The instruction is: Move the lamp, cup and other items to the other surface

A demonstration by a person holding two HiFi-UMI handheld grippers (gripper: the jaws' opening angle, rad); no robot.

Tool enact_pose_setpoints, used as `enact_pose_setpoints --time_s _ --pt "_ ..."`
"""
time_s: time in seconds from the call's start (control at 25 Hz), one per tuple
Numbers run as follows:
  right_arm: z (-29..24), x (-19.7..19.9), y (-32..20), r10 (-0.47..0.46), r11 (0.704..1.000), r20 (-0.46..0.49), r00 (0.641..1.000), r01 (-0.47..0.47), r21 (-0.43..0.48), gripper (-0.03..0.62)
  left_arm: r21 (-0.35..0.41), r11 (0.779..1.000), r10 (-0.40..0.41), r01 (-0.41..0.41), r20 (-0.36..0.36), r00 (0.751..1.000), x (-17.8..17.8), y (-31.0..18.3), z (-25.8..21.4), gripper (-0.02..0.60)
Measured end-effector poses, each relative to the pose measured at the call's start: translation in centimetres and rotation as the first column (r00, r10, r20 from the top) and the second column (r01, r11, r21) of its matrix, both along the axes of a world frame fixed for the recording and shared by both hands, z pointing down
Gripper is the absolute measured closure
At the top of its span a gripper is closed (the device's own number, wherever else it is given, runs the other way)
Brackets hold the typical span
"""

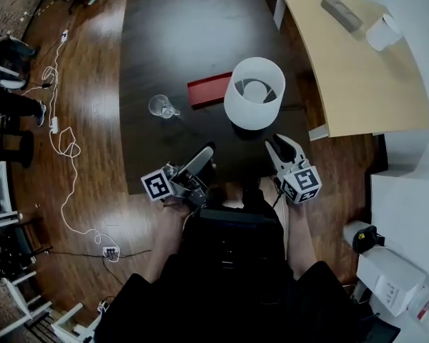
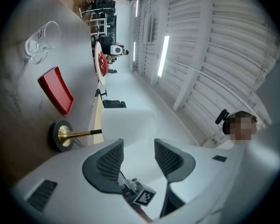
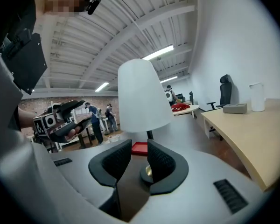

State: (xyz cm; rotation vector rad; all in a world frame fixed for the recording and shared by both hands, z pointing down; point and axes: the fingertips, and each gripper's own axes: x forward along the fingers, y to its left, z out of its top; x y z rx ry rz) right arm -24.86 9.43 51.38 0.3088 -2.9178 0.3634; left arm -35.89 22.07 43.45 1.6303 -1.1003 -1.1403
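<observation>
Dark table (image 1: pixel 150 34) with white-shaded, brass-footed lamp (image 1: pixel 254 91); left gripper (image 2: pixel 137 148) and right gripper (image 3: pixel 139 148), jaws apart, empty.

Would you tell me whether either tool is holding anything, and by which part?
Nothing is held: the left tool and right tool both stand open and empty.

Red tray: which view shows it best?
The left gripper view: the tray lies whole, with nothing in front of it. In the head view the lamp shade overlaps one end. The right gripper view shows only a strip of it between the open jaws.
</observation>
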Motion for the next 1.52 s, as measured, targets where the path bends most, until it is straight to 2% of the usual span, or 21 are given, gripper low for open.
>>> enact_pose_setpoints --time_s 0.24,0.48,0.76,0.96,1.04,1.12,1.32,1.36,1.52 --pt "3.4 -2.0 -3.5 -0.102 0.995 -0.031 0.994 0.102 -0.01 0.47 -0.033 0.997 -0.069 0.068 -0.004 0.998 -0.2 -2.9 1.3 0.36" --pt "6.1 -5.0 -4.4 -0.211 0.977 -0.061 0.976 0.212 0.016 0.457 -0.06 0.986 -0.156 0.156 0.009 0.988 -0.9 -3.1 1.2 0.36" --pt "6.0 -8.8 -5.3 -0.263 0.96 -0.001 0.965 0.262 0.095 0.434 -0.101 0.961 -0.257 0.259 0.029 0.966 -1.7 -1.3 1.2 0.36" --pt "4.3 -10.6 -5.1 -0.348 0.928 0.063 0.935 0.334 0.164 0.436 -0.118 0.935 -0.331 0.335 0.052 0.942 -1.5 -0.8 1.2 0.36" --pt "4.4 -10.4 -5.6 -0.353 0.924 0.082 0.932 0.333 0.186 0.442 -0.125 0.927 -0.349 0.353 0.057 0.936 -1.0 -0.9 1.2 0.36" --pt "4.4 -10.7 -6.1 -0.347 0.925 0.1 0.932 0.323 0.202 0.491 -0.131 0.921 -0.363 0.368 0.064 0.93 -1.2 -0.7 1.0 0.36" --pt "3.8 -13.0 -5.8 -0.369 0.916 0.116 0.922 0.34 0.211 0.494 -0.147 0.904 -0.394 0.401 0.074 0.916 -2.2 -0.3 0.8 0.36" --pt "3.7 -13.0 -5.8 -0.373 0.915 0.117 0.921 0.343 0.212 0.518 -0.147 0.903 -0.397 0.404 0.075 0.915 -2.1 -0.4 0.7 0.36" --pt "4.1 -13.0 -5.8 -0.377 0.912 0.108 0.92 0.348 0.216 0.528 -0.153 0.902 -0.397 0.405 0.079 0.914 -1.8 -0.6 0.7 0.36"
